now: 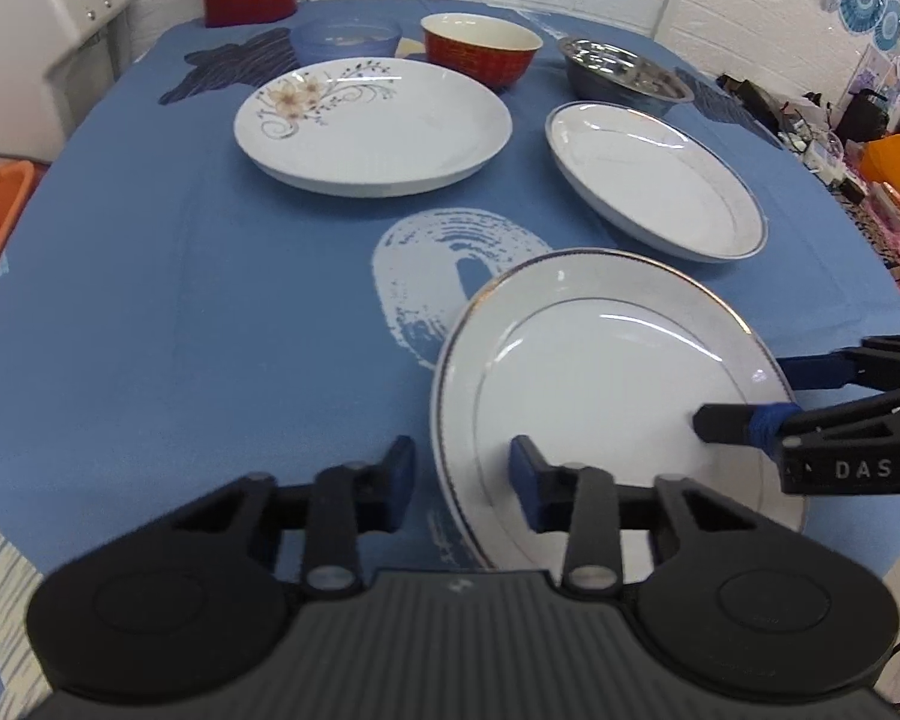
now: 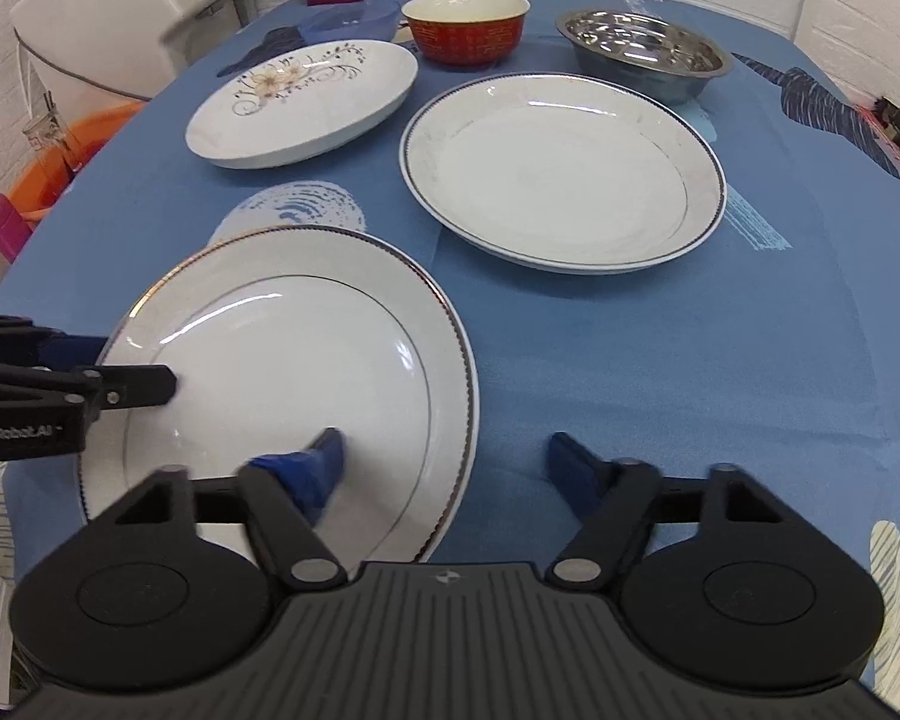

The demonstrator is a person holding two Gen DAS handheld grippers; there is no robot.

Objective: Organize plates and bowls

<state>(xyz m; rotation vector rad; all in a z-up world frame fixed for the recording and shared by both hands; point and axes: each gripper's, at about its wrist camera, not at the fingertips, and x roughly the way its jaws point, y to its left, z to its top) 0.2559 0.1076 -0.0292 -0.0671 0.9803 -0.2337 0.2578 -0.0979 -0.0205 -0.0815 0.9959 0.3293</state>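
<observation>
Near plate (image 2: 282, 372) sitting at table (image 2: 690, 396) front edge. From it: rimmed plate (image 2: 561, 168) lying at 1 o'clock, flower plate (image 2: 306, 102) at 12. Behind those, three bowls lining up: plastic bowl (image 1: 345, 39) at 11, ceramic bowl (image 2: 465, 27) at 12, steel bowl (image 2: 645, 51) at 1.

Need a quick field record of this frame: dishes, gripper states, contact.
surface: table with blue cloth
near plate: gold-rimmed plate, between both grippers
other plates: floral plate; blue-rimmed plate
bowls: red bowl; steel bowl; blue bowl
left gripper: jaws open, straddling the near plate's left rim
right gripper: jaws open, straddling its right rim
stacking: none yet
</observation>
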